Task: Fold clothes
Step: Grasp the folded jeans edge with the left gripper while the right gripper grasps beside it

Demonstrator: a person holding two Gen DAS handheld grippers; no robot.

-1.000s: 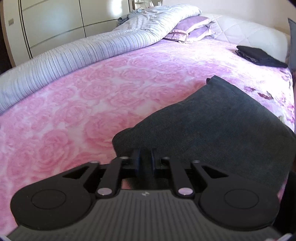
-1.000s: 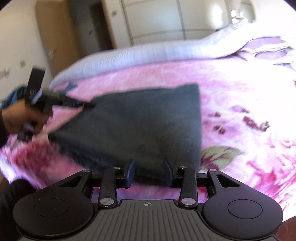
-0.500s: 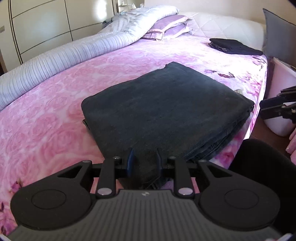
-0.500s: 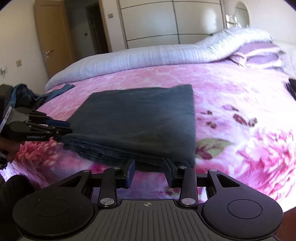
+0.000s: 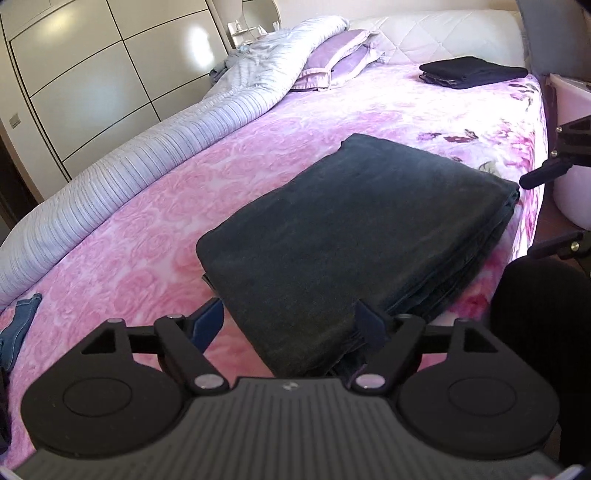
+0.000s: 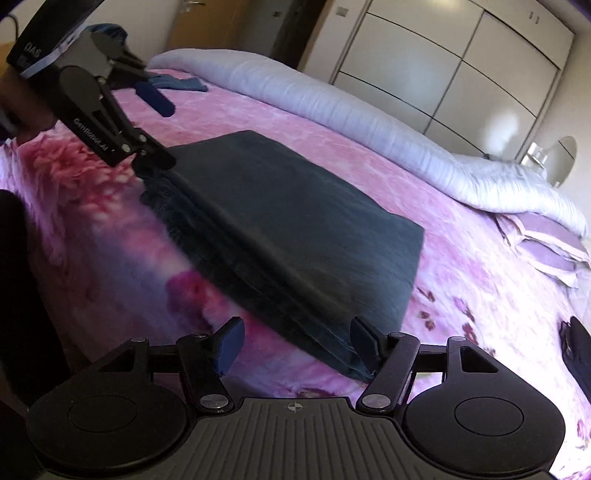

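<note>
**What we cannot see clearly**

We find the folded dark garment (image 6: 280,221) smeared along its near edge in the right view. A black pile (image 6: 576,354) and blue jeans (image 5: 18,328) are cut off by picture edges.

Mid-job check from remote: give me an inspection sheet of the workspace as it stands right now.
Surface: bed with pink floral bedspread, mostly bare.
Job's things: dark folded garment lying flat in layers near the bed edge; black folded stack near the headboard.
Clutter: blue denim piece at the bed's near corner; striped duvet bunched along the far side; lilac pillows.
Grippers: left hand-held gripper open at the garment's near corner; right hand-held gripper open at the opposite corner; neither grips it.
Cables: nothing seen.
Surroundings: wardrobe doors, quilted headboard.
</note>
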